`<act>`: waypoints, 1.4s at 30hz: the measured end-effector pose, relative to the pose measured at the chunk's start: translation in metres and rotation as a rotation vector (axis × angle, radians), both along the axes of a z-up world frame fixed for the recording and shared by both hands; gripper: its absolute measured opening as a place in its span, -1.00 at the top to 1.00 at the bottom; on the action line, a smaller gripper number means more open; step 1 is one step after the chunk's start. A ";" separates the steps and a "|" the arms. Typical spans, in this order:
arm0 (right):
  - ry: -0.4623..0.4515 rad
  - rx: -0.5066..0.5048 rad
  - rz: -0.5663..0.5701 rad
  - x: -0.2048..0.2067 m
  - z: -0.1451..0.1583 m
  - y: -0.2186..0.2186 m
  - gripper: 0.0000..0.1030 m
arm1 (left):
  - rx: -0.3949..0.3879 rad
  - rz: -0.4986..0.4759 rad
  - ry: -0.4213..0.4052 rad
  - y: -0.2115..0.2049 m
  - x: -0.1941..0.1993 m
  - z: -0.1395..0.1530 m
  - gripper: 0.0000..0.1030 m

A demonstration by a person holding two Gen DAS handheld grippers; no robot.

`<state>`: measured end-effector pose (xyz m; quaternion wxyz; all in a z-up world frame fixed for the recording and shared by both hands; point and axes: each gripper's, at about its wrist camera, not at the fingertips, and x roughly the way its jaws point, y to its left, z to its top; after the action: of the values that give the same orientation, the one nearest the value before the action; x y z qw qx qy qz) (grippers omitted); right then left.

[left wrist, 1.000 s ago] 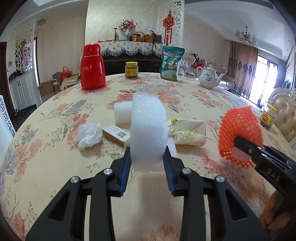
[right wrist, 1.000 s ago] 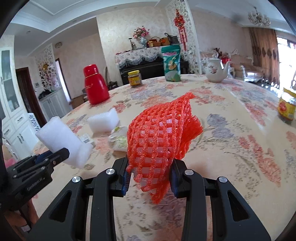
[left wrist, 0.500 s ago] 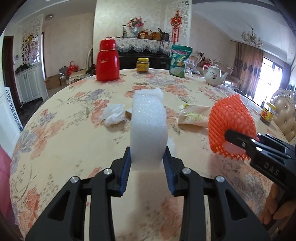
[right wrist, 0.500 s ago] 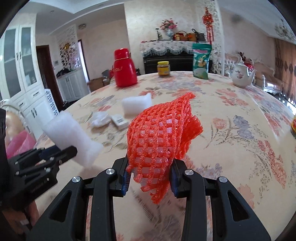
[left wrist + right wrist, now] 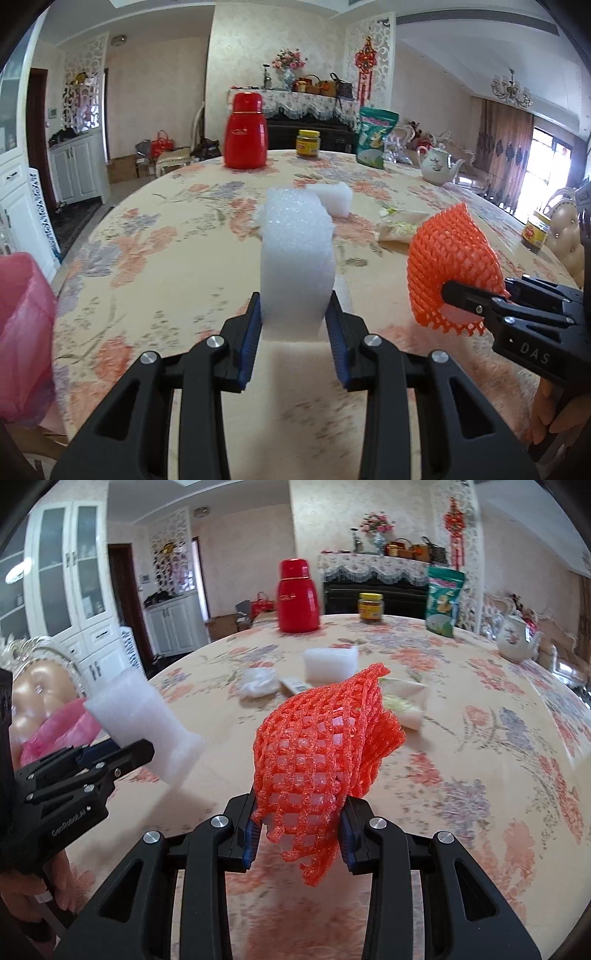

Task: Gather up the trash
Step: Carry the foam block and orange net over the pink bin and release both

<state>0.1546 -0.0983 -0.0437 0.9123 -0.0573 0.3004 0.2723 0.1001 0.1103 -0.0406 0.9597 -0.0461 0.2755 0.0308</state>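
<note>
The left gripper (image 5: 293,345) pinches white foam (image 5: 297,266), the right gripper (image 5: 297,836) orange netting (image 5: 321,753) (probably foam mesh), jaws narrowly parted.

The room has pale patterned walls (image 5: 236,55) with white lattice panels (image 5: 384,48). White cabinets (image 5: 66,590) line the left side. A lace-draped sideboard (image 5: 295,101) stands at the rear. Curtained windows (image 5: 546,155) admit daylight; a chandelier (image 5: 511,90) hangs overhead.

Left gripper (image 5: 293,343): black plastic frame, triangular cut-outs, silver screw heads, blue ribbed pads on fingers (image 5: 246,350). Right gripper (image 5: 297,836): identical build; white "DAS" lettering on its side.
</note>
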 end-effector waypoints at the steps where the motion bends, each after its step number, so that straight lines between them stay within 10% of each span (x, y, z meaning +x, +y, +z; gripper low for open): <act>1: -0.001 -0.001 0.012 -0.001 0.000 0.003 0.32 | -0.004 0.008 0.000 0.004 -0.003 0.000 0.35; 30: -0.073 -0.020 0.624 -0.092 0.042 0.223 0.30 | 0.027 0.451 -0.049 0.176 -0.177 0.035 0.35; 42: 0.025 -0.003 0.740 -0.077 0.042 0.347 0.25 | -0.008 0.594 -0.041 0.295 -0.184 0.044 0.35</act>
<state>0.0777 0.2484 -0.0021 0.7485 -0.1600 0.2709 0.5838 -0.0841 0.4050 0.0031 0.9138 -0.1292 0.2307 0.3083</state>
